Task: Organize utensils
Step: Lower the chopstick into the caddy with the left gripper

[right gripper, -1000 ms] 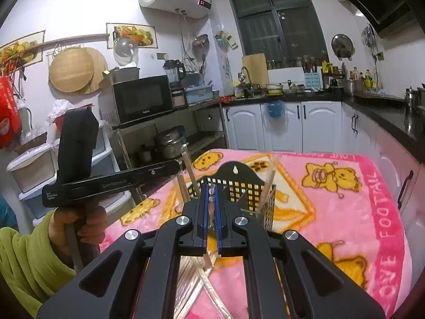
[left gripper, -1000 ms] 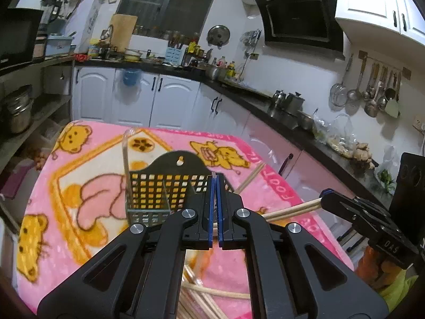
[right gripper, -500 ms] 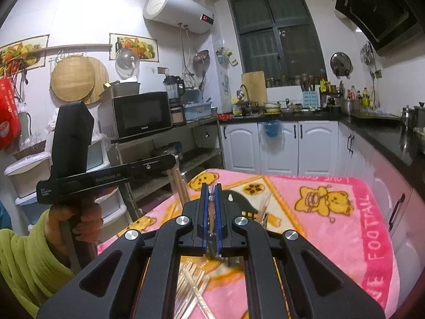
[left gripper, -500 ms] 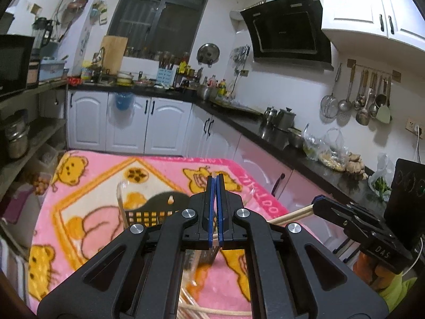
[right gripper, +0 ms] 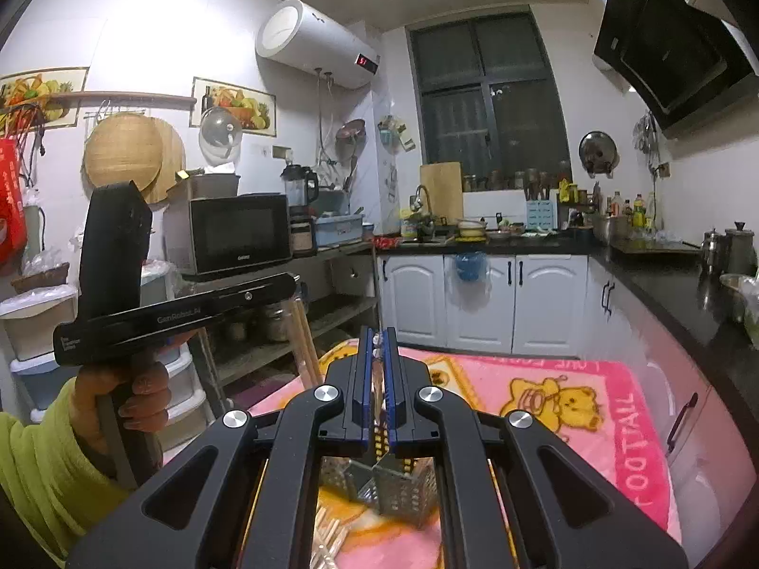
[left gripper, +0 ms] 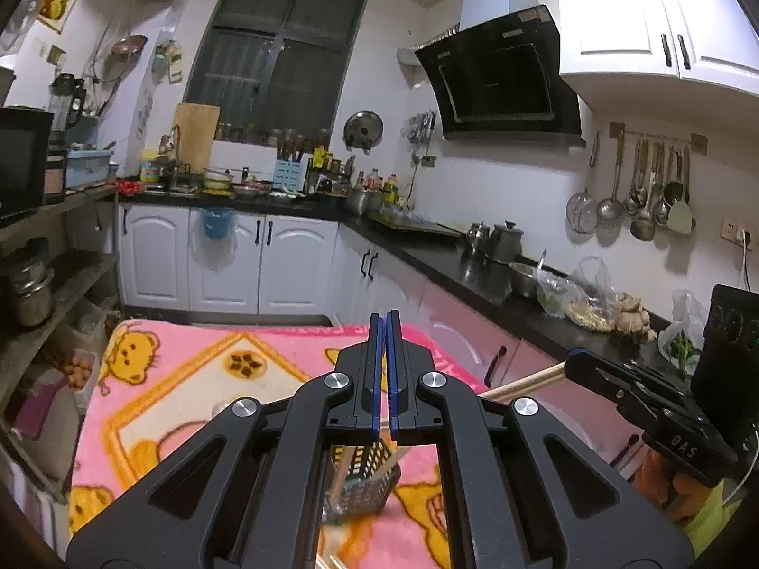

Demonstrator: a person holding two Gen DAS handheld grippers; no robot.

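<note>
A grey mesh utensil basket stands on the pink bear blanket, below both grippers; it also shows in the right wrist view. My left gripper is shut on wooden chopsticks, which hang down from its tip as seen in the right wrist view. My right gripper is shut on wooden chopsticks, whose ends stick out of it in the left wrist view. Both grippers are raised high above the basket. Loose chopsticks lie on the blanket near me.
The pink blanket covers a table. Black counters with pots run along the right. Open shelves with a microwave stand at the left. White cabinets are behind.
Both grippers have risen and tilted up with their chopsticks; the basket has dropped low in both views and is now mostly hidden behind the gripper bodies.
</note>
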